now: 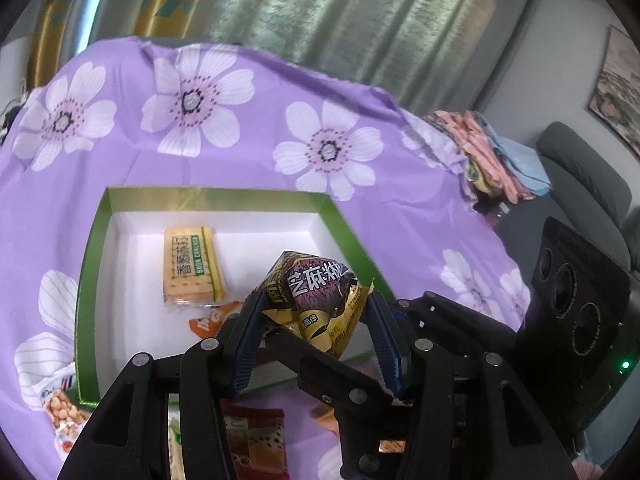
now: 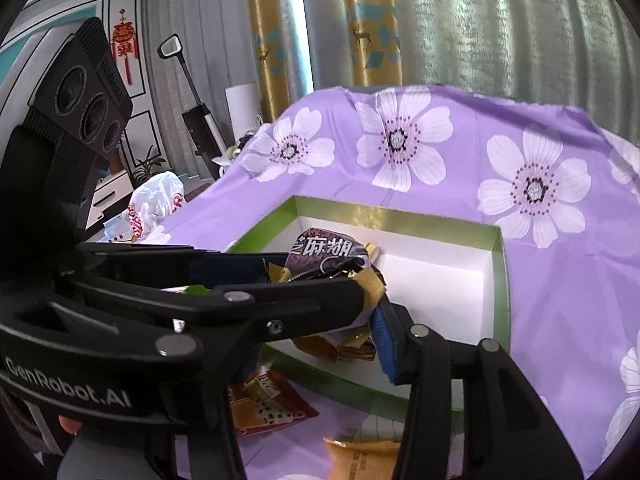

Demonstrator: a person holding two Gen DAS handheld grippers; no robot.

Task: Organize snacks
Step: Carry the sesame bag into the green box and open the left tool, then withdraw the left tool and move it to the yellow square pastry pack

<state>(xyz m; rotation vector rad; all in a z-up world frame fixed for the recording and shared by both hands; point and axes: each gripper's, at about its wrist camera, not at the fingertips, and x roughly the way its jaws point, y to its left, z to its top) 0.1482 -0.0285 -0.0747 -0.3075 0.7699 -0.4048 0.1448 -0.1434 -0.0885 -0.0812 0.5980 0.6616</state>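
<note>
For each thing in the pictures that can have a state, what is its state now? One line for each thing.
Green box: open, no lid, partly filled.
Purple-and-gold snack bag: crumpled, held above the box.
Left hand-held gripper: shut on the snack bag.
Right hand-held gripper: at the same bag; grip unclear.
Cracker pack: sealed, lying flat in the box.
Peanut packet: outside the box, on the cloth.

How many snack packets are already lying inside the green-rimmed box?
2 visible: a yellow soda cracker packet flat near the middle of the white floor of the green-rimmed box, and an orange packet just nearer the camera, partly hidden by the claw; more may be hidden.
</note>
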